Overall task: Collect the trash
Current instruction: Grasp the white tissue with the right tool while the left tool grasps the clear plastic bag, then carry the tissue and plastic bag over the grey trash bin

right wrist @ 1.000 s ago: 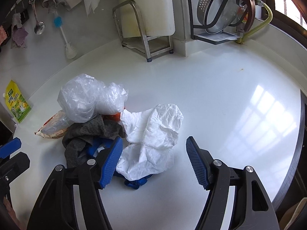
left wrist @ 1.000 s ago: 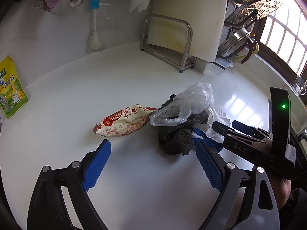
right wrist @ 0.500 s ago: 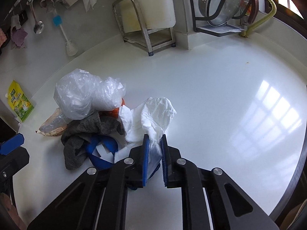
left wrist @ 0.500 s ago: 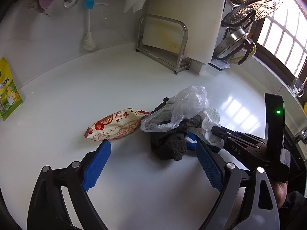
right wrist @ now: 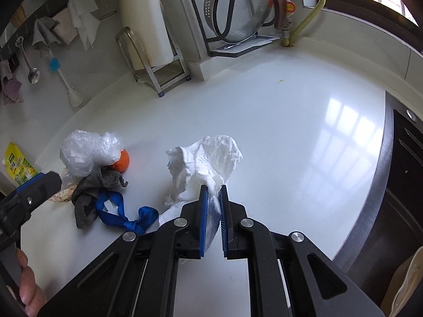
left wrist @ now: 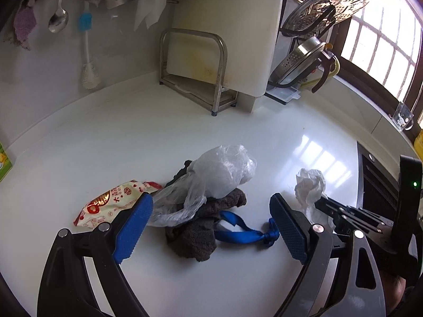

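Note:
My right gripper (right wrist: 212, 192) is shut on a crumpled white tissue (right wrist: 208, 161) and holds it above the white counter; the tissue also shows in the left wrist view (left wrist: 310, 187). My left gripper (left wrist: 211, 227) is open and empty, its jaws on either side of a trash pile: a clear plastic bag (left wrist: 216, 174), a dark grey cloth (left wrist: 201, 224), a blue ribbon (left wrist: 243, 233) and a red-and-cream snack wrapper (left wrist: 108, 203). In the right wrist view the pile lies at left, with the bag (right wrist: 87, 150), an orange ball (right wrist: 121, 159), the cloth (right wrist: 90, 192) and the ribbon (right wrist: 121, 216).
A metal rack (left wrist: 195, 79) holding a white cutting board stands at the back. A dish rack with pots (right wrist: 238, 18) is at the back right. A cooktop edge (right wrist: 396, 185) lies right. A yellow-green packet (right wrist: 18, 166) leans at left.
My right gripper closed on the white tissue and lifted it up and right, away from the pile. The blue ribbon is now uncovered. My left gripper moved closer to the pile.

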Tool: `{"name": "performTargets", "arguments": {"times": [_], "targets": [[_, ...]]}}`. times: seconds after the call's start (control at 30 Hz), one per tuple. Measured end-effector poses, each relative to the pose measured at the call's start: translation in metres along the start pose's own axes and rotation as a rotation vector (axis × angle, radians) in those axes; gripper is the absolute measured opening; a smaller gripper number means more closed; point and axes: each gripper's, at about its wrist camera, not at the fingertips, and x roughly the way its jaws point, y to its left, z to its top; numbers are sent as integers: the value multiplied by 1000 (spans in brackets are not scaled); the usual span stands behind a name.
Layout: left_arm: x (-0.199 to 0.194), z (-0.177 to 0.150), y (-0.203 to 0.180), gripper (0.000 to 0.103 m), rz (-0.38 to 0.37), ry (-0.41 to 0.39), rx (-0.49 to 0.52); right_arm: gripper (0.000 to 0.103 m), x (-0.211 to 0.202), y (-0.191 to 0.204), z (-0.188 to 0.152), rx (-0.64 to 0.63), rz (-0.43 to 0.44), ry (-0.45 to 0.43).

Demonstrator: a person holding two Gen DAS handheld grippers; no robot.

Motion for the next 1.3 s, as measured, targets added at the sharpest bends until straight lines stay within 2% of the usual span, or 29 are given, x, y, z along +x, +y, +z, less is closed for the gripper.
{"name": "performTargets", "arguments": {"times": [0.1,0.23,0.3,0.43,0.47,0.57,0.67,1.03,1.3], "targets": [[9,7,-5,88,8,-28,10,9,-6,-4,-3,15,8,-2],[30,11,-14,86,45,-19,47,9,-10,-7,-3,28,18,-9],[38,12,-15,80,36,-4,46,9,-11,-7,-4,33,22,-12],[51,14,-12,57,11,35,21,9,-11,-7,-4,36,25,-10],[51,14,-11,48,2,38,14,9,-11,-7,-4,36,25,-10],[50,13,-9,32,-15,39,9,9,-10,-8,-5,40,26,-7],[44,13,-8,24,-24,39,9,9,-10,-7,-6,42,29,-6],[-15,13,17,23,20,-1,-44,9,-28,6,-13,17,49,-2],[-68,-23,14,23,96,7,-25,9,-59,15,-35,-21,85,24]]}}
